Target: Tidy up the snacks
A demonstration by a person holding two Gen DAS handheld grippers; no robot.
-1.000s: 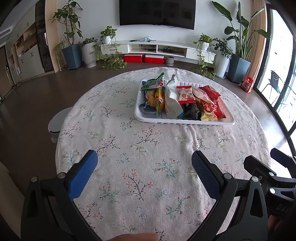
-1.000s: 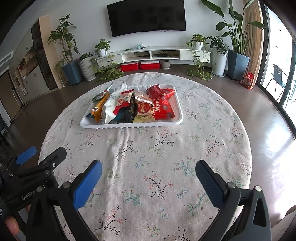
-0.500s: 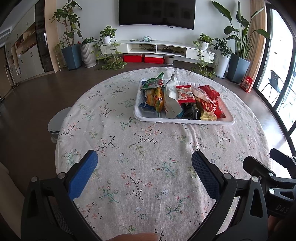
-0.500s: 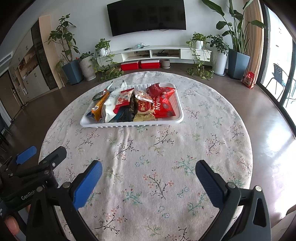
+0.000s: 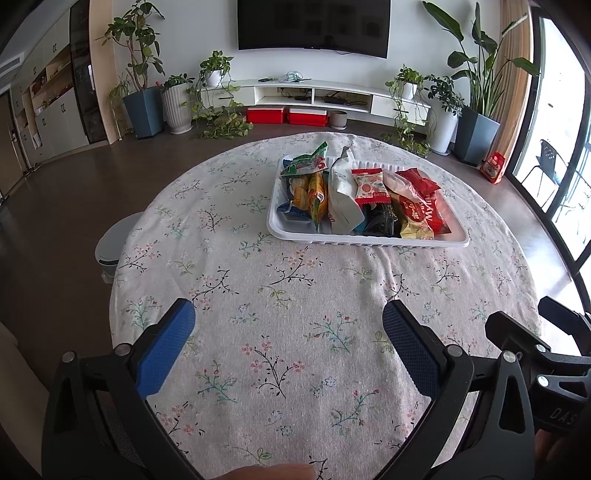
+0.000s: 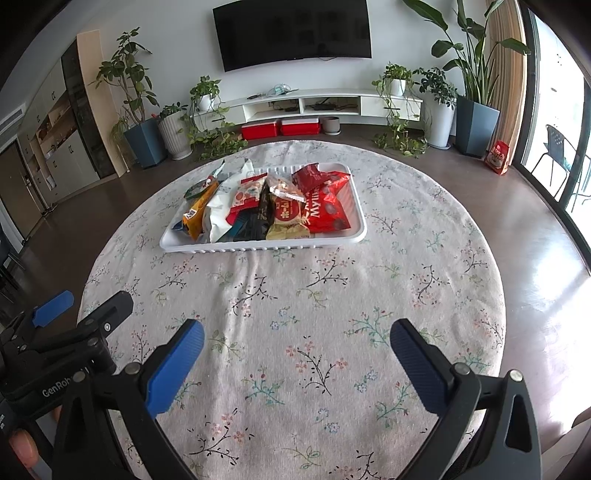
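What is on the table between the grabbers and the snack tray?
Nothing but flowery tablecloth. Both wrist views show bare cloth from the open left gripper and right gripper up to the tray.

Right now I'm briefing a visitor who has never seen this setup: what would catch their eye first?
The white tray packed with bright snack packets stands out, sitting toward the far side of the round table under a floral tablecloth. Close to the camera, the left gripper and right gripper hang wide open over the near cloth, blue pads showing. Behind, a dark TV hangs on the wall among potted plants.
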